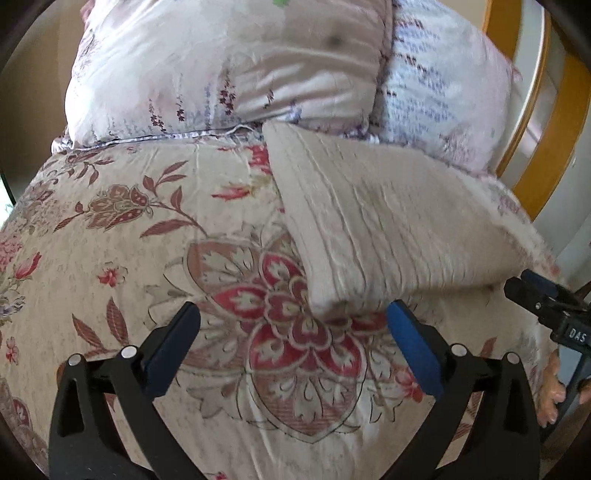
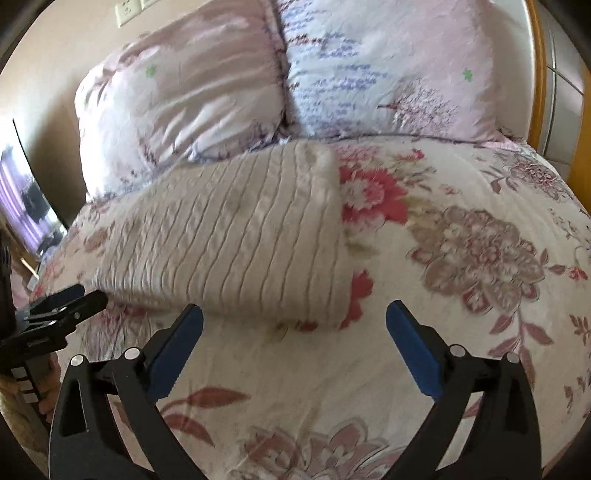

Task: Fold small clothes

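A cream ribbed garment (image 1: pixel 384 225) lies folded into a rectangle on the flowered bedspread (image 1: pixel 147 240). It also shows in the right wrist view (image 2: pixel 236 236). My left gripper (image 1: pixel 293 321) is open and empty, its jaws wide, just before the garment's near left corner. My right gripper (image 2: pixel 293 321) is open and empty, just before the garment's near right edge. The right gripper also shows at the right edge of the left wrist view (image 1: pixel 543 295), and the left gripper at the left edge of the right wrist view (image 2: pixel 62 302).
Two pale flowered pillows (image 2: pixel 177 107) (image 2: pixel 388 70) lie behind the garment against a wooden headboard (image 1: pixel 554 122). A wall with a socket (image 2: pixel 127 11) is at the back left. The bed's edge drops off at the left in the right wrist view.
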The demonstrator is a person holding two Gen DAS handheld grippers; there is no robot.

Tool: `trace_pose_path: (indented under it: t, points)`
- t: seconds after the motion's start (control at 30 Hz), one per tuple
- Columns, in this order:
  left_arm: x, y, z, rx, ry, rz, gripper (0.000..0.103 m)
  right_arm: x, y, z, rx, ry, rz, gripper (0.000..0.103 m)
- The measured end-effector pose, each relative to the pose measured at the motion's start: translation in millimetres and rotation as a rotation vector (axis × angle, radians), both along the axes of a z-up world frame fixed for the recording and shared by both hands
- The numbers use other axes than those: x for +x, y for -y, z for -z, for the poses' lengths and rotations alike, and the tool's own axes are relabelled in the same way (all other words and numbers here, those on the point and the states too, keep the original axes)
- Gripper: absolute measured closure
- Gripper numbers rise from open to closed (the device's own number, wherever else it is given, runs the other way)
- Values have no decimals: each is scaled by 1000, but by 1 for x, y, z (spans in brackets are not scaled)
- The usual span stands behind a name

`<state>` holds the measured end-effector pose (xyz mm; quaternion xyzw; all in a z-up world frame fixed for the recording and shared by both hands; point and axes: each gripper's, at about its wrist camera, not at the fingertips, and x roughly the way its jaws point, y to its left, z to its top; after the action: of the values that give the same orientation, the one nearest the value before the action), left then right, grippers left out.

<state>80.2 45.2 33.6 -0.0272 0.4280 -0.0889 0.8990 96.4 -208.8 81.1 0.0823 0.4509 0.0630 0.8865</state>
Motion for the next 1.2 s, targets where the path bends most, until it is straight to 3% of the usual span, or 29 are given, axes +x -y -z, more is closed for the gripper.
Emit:
trace_pose_path:
  t: [0.17, 0.47, 1.2]
  points:
    - [2, 14, 11, 78, -57, -2, 2, 0, -16, 12, -65, -47, -4, 2]
    - [4, 28, 17, 159, -74, 1, 2, 6, -27, 22, -130, -97, 8, 2]
    - [5, 29, 18, 157, -71, 3, 2, 6, -31, 25, -168, -101, 0, 1]
